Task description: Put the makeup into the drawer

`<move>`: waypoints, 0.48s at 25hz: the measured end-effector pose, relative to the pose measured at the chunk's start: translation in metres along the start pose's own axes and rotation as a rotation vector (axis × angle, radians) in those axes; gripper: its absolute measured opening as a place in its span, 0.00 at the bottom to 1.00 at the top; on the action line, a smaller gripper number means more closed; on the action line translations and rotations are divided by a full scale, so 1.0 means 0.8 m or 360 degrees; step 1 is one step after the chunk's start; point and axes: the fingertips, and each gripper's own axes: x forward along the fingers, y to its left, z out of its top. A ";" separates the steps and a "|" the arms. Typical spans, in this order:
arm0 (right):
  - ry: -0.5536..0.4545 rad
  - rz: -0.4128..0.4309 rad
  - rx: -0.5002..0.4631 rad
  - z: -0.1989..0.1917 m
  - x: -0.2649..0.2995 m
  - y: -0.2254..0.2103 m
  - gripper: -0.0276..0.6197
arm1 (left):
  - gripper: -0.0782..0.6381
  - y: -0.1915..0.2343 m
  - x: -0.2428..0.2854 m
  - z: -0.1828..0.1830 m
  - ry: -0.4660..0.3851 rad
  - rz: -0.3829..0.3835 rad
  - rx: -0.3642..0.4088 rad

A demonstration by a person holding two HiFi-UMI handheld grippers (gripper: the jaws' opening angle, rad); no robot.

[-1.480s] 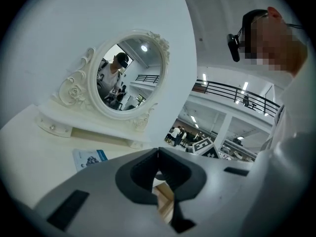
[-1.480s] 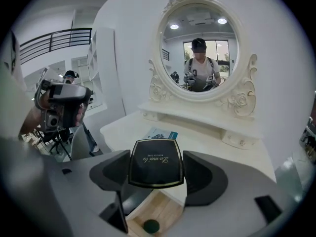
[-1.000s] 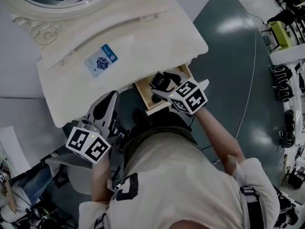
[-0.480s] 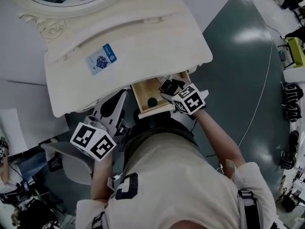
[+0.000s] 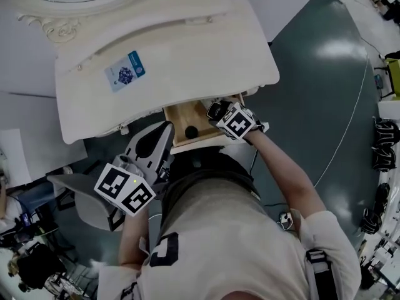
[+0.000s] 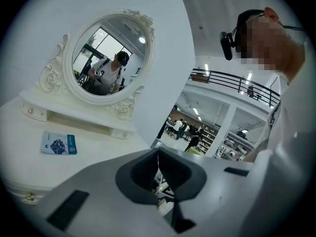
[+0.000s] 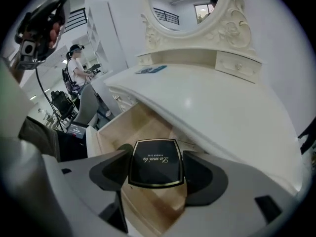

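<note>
A black powder compact [image 7: 155, 163] with gold lettering is clamped between my right gripper's [image 7: 157, 168] jaws. It hangs over the right part of the open wooden drawer [image 7: 141, 128] under the white vanity top. In the head view the right gripper [image 5: 217, 111] reaches over the drawer [image 5: 199, 144], and a small dark round item [image 5: 191, 132] lies on the drawer's floor. My left gripper [image 5: 162, 132] is held left of the drawer, in front of the vanity's edge. Its jaws [image 6: 158, 154] are shut with nothing between them.
A blue and white packet [image 5: 125, 72] lies on the white vanity top [image 5: 206, 49], below the oval mirror [image 6: 109, 58]. A grey chair [image 5: 78, 195] stands at my left. Dark floor lies to the right, with a thin cable [image 5: 340, 130] across it.
My right gripper has carried the compact up and left, further over the drawer. The left gripper has kept about the same place beside the drawer.
</note>
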 end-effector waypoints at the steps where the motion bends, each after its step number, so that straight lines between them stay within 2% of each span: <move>1: 0.0021 0.0009 -0.0006 -0.003 0.006 -0.003 0.57 | 0.16 0.000 0.001 -0.002 0.0000 0.0008 -0.0005; 5: 0.0098 0.0047 -0.0055 -0.011 0.025 -0.010 0.57 | 0.16 0.008 0.001 -0.012 0.0021 0.0078 -0.0036; 12: 0.0248 0.0064 -0.0097 -0.036 0.052 -0.017 0.57 | 0.16 0.022 0.003 -0.023 0.0038 0.0108 -0.0082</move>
